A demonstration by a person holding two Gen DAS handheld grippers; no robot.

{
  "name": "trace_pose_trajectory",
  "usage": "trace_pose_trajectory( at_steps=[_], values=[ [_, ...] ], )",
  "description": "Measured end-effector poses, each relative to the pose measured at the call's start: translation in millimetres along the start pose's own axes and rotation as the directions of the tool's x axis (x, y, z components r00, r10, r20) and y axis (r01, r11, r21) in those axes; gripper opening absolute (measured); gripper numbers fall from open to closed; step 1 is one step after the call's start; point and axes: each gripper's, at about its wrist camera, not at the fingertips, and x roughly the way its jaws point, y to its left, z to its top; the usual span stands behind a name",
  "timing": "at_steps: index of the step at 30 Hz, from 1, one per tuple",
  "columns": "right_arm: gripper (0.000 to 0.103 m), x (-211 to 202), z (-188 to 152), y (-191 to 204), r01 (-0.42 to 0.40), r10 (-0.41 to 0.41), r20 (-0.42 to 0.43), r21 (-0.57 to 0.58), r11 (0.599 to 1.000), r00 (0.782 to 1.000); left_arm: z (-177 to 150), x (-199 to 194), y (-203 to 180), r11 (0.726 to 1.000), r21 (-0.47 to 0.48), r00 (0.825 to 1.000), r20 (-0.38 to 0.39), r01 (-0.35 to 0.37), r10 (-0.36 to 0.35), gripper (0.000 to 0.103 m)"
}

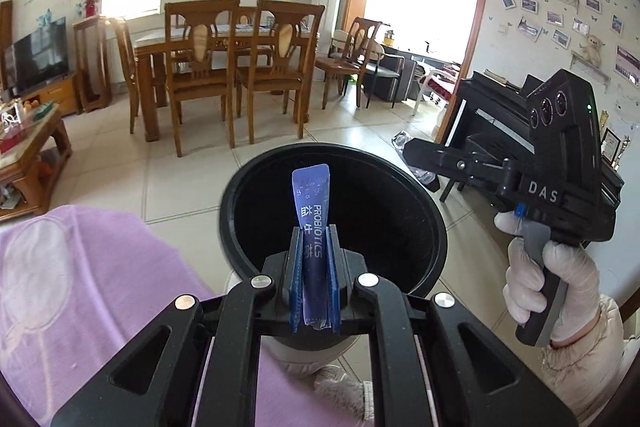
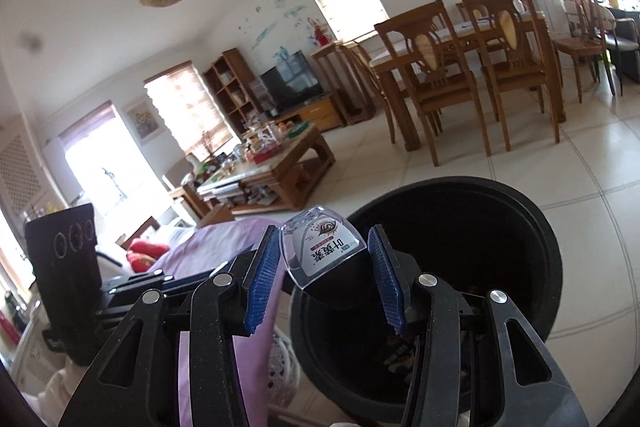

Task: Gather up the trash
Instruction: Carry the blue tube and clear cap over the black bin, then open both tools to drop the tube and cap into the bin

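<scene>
The bin [image 1: 336,215] has a dark inside, and its bottom is hard to see in the left view; the right view shows some trash deep in it. The left gripper [image 1: 315,267] pinches a blue sachet [image 1: 311,211] over the bin's mouth. The right gripper [image 2: 326,273] holds a clear packet [image 2: 323,247] between half-spread jaws, above the rim. A gloved hand [image 1: 548,291] appears only in the left view.

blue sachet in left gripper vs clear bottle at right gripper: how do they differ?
The blue sachet is flat, opaque and narrow; the clear bottle is bulky, see-through and white-labelled. The left gripper clamps the sachet between near-shut pads; the right gripper stands wider, and pad contact with the bottle is unclear. Both are poised over the black bin.
</scene>
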Motion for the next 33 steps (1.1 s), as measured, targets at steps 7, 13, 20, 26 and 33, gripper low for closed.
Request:
trace_pose_trajectory(
  at_steps=[7, 13, 20, 26, 33],
  values=[
    [0.046, 2, -13, -36, 0.018, -0.017, -0.014, 0.058, 0.998, 1.000, -1, 31, -20, 1.000, 0.029, 0.999, -0.043, 0.009, -0.008, 0.011],
    [0.046, 13, -16, -45, 0.034, -0.033, -0.023, 0.075, 0.997, 0.999, -4, 47, -24, 0.999, 0.034, 0.998, -0.070, 0.002, 0.001, 0.012],
    [0.047, 26, -16, -54, 0.047, -0.044, -0.038, 0.090, 0.995, 0.998, -5, 58, -30, 0.998, 0.055, 0.996, -0.091, -0.005, 0.010, 0.015],
    [0.047, 28, -15, -52, 0.053, -0.050, -0.034, 0.107, 0.993, 0.998, -2, 60, -37, 0.996, 0.078, 0.994, -0.102, -0.036, 0.044, 0.051],
    [0.061, 22, -14, -39, 0.058, -0.057, -0.013, 0.100, 0.993, 0.998, -4, 47, -45, 0.994, 0.104, 0.996, -0.076, -0.042, 0.050, 0.080]
  ],
)
